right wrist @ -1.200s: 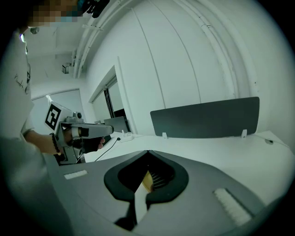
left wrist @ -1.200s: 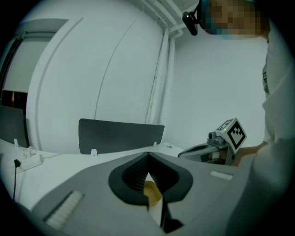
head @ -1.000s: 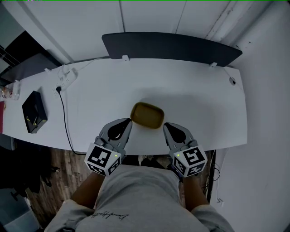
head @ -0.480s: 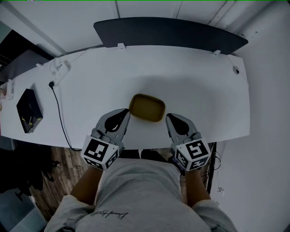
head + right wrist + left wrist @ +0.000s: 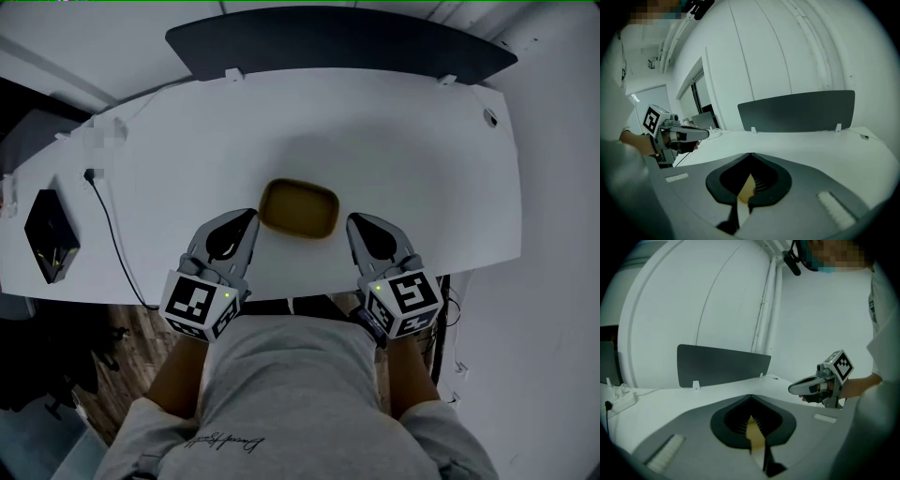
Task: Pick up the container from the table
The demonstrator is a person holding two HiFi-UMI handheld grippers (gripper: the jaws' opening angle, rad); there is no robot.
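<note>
container: one yellowish container is being seen flat on the white table, toward the near edge, middle-ish
long axis: it's running left to right, so its short ends are being faced by the tongs
left gripper: jaws being pressed together, nothing gripped, tip just beside the left end
right gripper: same deal, closed and empty, tip near the right end
nearer: pretty even, left being judged a hair closer
count: one container, two grippers, one black box, one cable
</note>
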